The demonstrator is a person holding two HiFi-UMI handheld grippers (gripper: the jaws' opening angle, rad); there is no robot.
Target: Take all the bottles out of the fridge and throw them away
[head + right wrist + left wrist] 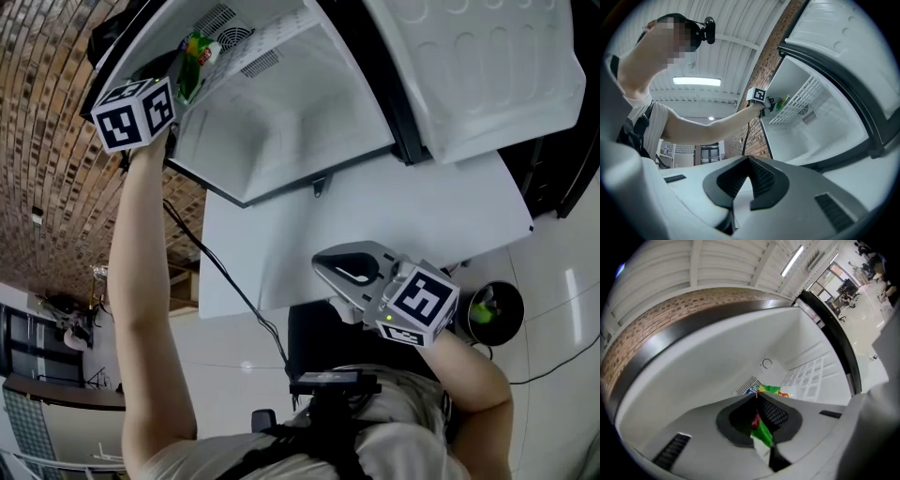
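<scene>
Near, at the body: right tongs (749, 159), pressed together, nothing between them, aimed toward the fridge (309, 141). Idle, by the look of it.

Near right, down on the floor: black bin (515, 298), below and right of the right hand. Something green inside, too small to name.

Middle: left arm (141, 281), stretched from near to far left, up to the open fridge. Door (487, 66) standing wide at far right.

Far left, at the fridge's upper edge: left tongs (757, 398), clamped on the bottle (763, 434). Green label pinched between them, colourful far end poking out beyond the tips. Long axis judged to run roughly along the tongs' own line, cap end deeper into the fridge. Sits by the front of the white wire shelf (802, 99); cannot tell whether resting on it or lifted clear.

No other bottle made out in the compartment from here, though part of it hidden.

Step in hand, as a guess: drawing the gripped bottle out. Turns on one relation: bottle far left, bin near right, well apart, across the body. Nearer the bin: the right hand, yet empty. Calls for either a long cross-body carry by the left or a handover.
</scene>
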